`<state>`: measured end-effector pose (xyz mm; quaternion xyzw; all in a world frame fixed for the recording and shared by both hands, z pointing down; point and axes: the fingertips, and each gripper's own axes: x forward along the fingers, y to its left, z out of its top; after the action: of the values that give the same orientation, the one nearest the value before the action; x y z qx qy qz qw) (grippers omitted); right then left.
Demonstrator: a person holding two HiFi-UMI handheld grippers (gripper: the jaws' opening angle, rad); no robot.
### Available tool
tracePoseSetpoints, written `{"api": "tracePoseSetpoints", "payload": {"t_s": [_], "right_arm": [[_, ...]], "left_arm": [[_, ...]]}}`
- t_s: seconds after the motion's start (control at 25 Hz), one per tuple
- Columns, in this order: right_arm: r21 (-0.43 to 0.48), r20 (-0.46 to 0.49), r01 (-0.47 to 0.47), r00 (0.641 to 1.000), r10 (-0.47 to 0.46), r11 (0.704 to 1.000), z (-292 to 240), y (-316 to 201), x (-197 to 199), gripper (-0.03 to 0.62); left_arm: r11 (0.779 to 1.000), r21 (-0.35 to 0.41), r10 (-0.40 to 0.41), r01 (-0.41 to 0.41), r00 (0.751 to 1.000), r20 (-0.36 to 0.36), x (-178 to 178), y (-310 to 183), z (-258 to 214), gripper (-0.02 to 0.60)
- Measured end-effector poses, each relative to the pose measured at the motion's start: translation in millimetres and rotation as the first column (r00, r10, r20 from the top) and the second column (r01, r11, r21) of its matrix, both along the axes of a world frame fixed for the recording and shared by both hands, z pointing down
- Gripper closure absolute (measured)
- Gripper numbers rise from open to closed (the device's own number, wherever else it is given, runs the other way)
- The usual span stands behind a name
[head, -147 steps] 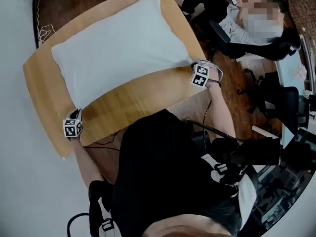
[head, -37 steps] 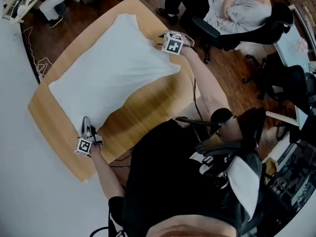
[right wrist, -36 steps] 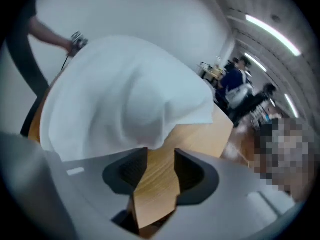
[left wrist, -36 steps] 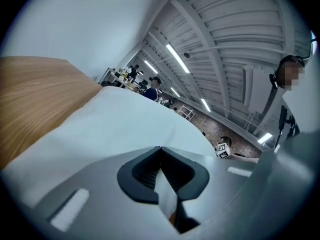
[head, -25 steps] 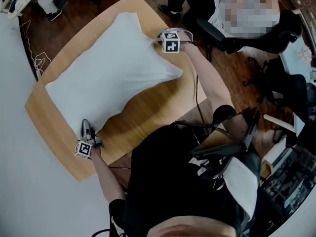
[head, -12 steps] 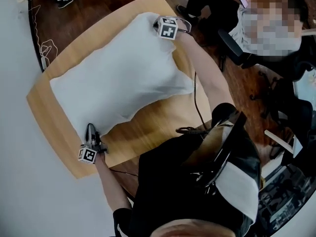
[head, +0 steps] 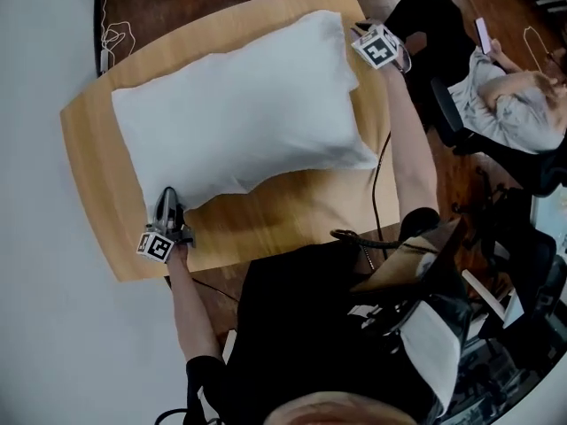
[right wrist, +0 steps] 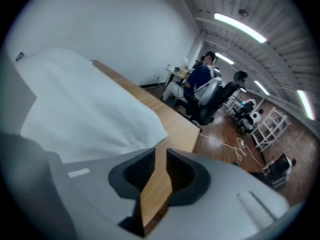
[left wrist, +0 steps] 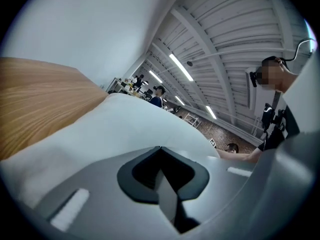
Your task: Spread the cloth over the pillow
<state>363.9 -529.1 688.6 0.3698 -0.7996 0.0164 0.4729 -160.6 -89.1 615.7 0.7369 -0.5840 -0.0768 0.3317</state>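
left gripper (head: 166, 197): shut, apparently clamped on the near-left corner of the white fabric cloth (head: 239, 104).
white fabric cloth: spread over the plump pillow on the light wooden table (head: 292, 211).
right gripper (head: 361, 32): held just beside the far-right corner, jaws just narrowed yet parted, empty.

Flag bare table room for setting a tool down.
Widest: light wooden table strip between the white cloth-covered pillow and the person. Narrower strip along the wall side. Crowded: pillow corners at left tongs and right tongs.

Pillow (head: 239, 104) fills most of the table (head: 292, 211); its near strip lies bare.
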Motion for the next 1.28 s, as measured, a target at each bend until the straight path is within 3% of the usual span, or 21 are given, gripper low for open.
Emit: {"api": "tracePoseSetpoints", "payload": {"t_s": [0.08, 0.2, 0.28, 0.36, 0.44, 0.56, 0.64, 0.72, 0.8, 0.88, 0.96, 1.28], "right_arm": [[0.085, 0.089, -0.092, 0.992, 0.084, 0.992, -37.1, 21.3, 18.4, 0.522], [0.161, 0.234, -0.187, 0.961, 0.146, 0.969, -90.5, 97.5, 27.9, 0.522], [0.184, 0.327, -0.220, 0.933, 0.152, 0.958, -117.2, 160.9, 26.8, 0.522], [0.195, 0.456, -0.229, 0.882, 0.118, 0.954, -143.0, 226.0, 15.1, 0.522], [0.179, 0.622, -0.219, 0.781, 0.062, 0.959, -174.0, 291.5, -10.9, 0.523], [0.126, 0.847, -0.151, 0.530, -0.027, 0.981, -225.4, 392.1, -74.7, 0.583], [0.076, 0.928, -0.074, 0.370, -0.043, 0.994, -245.8, 462.0, -125.5, 0.591], [0.050, 0.957, 0.006, 0.285, -0.049, 0.999, -255.8, 527.4, -177.1, 0.591], [0.060, 0.957, 0.078, 0.281, -0.079, 0.995, -263.1, 581.4, -222.7, 0.591], [0.088, 0.938, 0.129, 0.323, -0.125, 0.988, -271.7, 621.4, -255.3, 0.591], [0.108, 0.927, 0.161, 0.340, -0.158, 0.981, -284.3, 650.3, -277.3, 0.591], [0.185, 0.924, 0.281, 0.275, -0.264, 0.942, -330.0, 706.2, -333.6, 0.592]], "left_arm": [[0.999, 0.040, 0.019, -0.018, 1.000, -0.005, -0.5, 7.7, -11.9, 0.577], [0.995, 0.097, 0.037, -0.035, 0.999, -0.026, -6.2, 27.2, -32.6, 0.577], [0.989, 0.147, 0.039, -0.030, 0.998, -0.057, -11.8, 43.8, -49.7, 0.577], [0.979, 0.205, 0.033, -0.019, 0.998, -0.060, -18.5, 62.1, -74.7, 0.561], [0.958, 0.287, 0.046, -0.028, 0.997, -0.056, -22.1, 80.5, -106.3, 0.546], [0.904, 0.421, 0.102, -0.079, 0.994, -0.031, -20.4, 113.7, -157.9, 0.546], [0.865, 0.486, 0.140, -0.128, 0.990, 0.011, -17.9, 142.1, -187.7, 0.546], [0.830, 0.529, 0.165, -0.177, 0.984, 0.070, -15.8, 171.8, -210.8, 0.546], [0.796, 0.567, 0.182, -0.212, 0.977, 0.111, -12.7, 199.9, -225.7, 0.546], [0.769, 0.597, 0.198, -0.229, 0.973, 0.119, -8.8, 225.5, -233.4, 0.546], [0.751, 0.618, 0.212, -0.235, 0.971, 0.112, -6.0, 249.3, -238.9, 0.546], [0.694, 0.678, 0.213, -0.241, 0.969, 0.126, 3.8, 318.8, -276.6, 0.548]]}}
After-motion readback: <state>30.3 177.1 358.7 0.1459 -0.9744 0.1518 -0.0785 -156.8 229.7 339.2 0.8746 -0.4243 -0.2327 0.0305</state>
